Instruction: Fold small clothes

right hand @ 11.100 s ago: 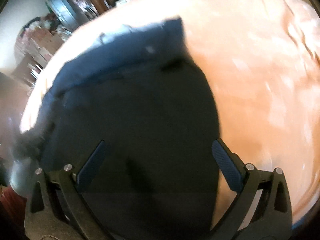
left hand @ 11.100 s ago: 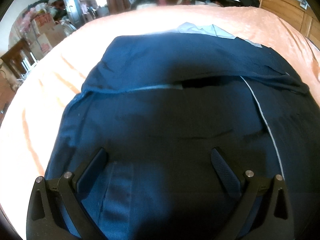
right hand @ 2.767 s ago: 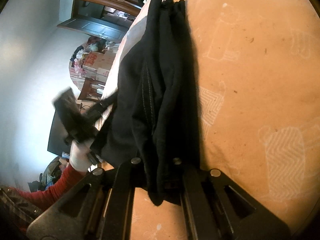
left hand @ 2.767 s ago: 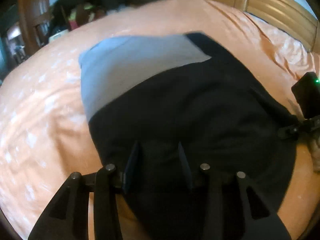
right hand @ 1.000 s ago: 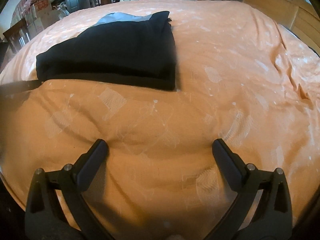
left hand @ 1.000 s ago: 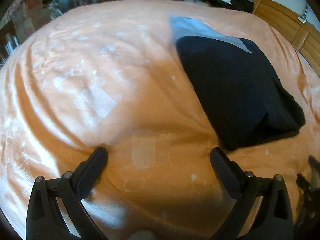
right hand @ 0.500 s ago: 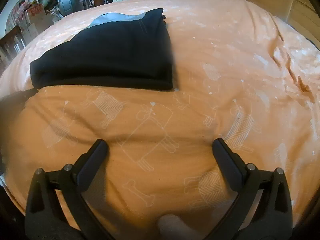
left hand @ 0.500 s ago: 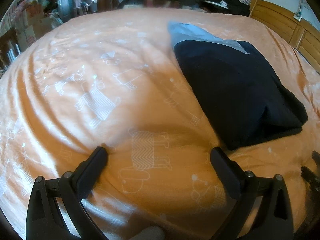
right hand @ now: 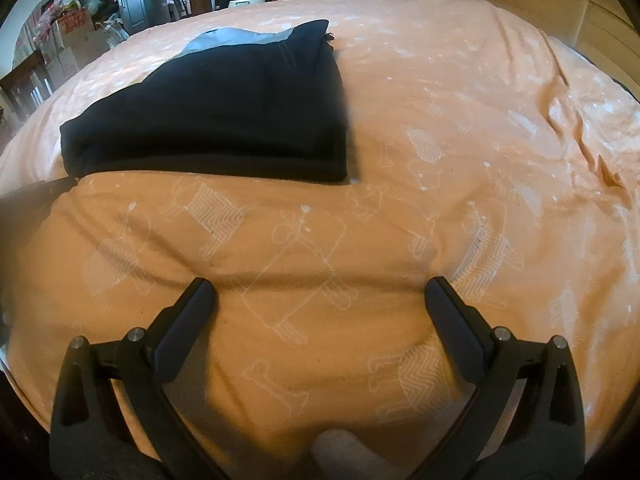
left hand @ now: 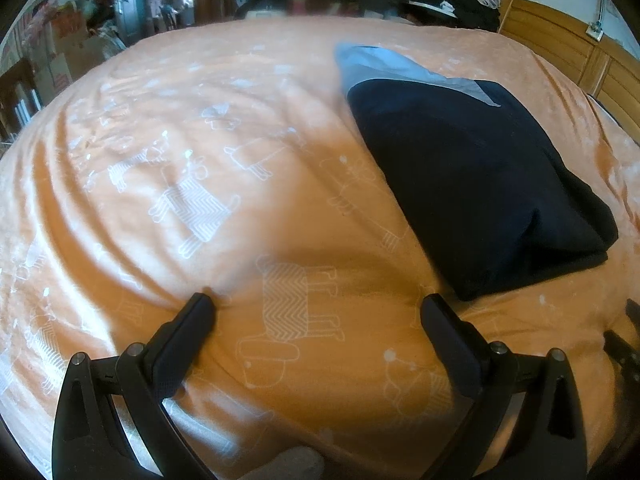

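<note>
Home bedroom, orange-sheeted bed [left hand: 200, 160], wooden headboard [left hand: 560, 40]

The dark navy garment [left hand: 476, 176] lies folded into a thick, flat bundle on the orange bedsheet [left hand: 200, 184]. A light grey-blue panel shows at its far end. It rests ahead and right of the left gripper [left hand: 316, 316], and ahead and left of the right gripper [right hand: 318, 294], touching neither.

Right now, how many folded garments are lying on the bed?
1. A single dark navy folded garment with a light blue edge lies on the orange bedsheet, ahead of both open grippers. The clothes heaped beyond the bed aren't counted.
</note>
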A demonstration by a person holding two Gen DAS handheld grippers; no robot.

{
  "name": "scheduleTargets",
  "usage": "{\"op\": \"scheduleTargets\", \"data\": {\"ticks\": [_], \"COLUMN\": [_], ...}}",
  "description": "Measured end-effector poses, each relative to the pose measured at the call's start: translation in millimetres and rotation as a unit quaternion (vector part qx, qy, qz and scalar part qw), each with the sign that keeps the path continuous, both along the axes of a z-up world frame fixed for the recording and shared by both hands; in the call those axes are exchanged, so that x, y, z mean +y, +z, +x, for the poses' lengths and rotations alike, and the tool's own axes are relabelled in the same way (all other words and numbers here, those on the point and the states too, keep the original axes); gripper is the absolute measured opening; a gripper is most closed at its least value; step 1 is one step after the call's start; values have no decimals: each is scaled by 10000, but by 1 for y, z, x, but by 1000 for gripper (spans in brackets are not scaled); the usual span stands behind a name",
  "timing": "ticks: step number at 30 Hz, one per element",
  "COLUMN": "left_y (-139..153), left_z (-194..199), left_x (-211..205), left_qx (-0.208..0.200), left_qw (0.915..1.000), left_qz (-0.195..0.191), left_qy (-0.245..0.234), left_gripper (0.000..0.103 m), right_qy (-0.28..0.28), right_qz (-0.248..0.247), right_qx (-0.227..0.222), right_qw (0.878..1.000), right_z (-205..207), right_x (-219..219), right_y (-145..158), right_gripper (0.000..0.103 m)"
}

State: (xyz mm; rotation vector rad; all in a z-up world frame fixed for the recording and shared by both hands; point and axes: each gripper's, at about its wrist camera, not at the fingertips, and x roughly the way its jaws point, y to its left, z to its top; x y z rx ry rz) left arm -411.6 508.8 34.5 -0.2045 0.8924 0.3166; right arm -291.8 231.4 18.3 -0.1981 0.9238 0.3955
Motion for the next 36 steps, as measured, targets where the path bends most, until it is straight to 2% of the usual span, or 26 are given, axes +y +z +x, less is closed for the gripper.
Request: {"op": "scheduleTargets", "data": {"ticks": [24,30,36], "left_y": [-1,-1,-1], "left_z": [6,6,6], "left_x": [1,1,1], "left_qx": [-12,-11,-22], "left_qw": [10000,10000,10000], "left_qz": [38,34,22], "left_qy": [-8,-8,-10], "left_gripper": [103,103,103], "right_qy": [-93,108,177], "right_qz": [104,143,254], "right_qx": [-66,86,47], "right_qw": [9999,9998,9995], "right_z": [9,19,19], "right_x": [1,2,0], "right_y": [5,-1,-4], "right_gripper": [103,103,103]}}
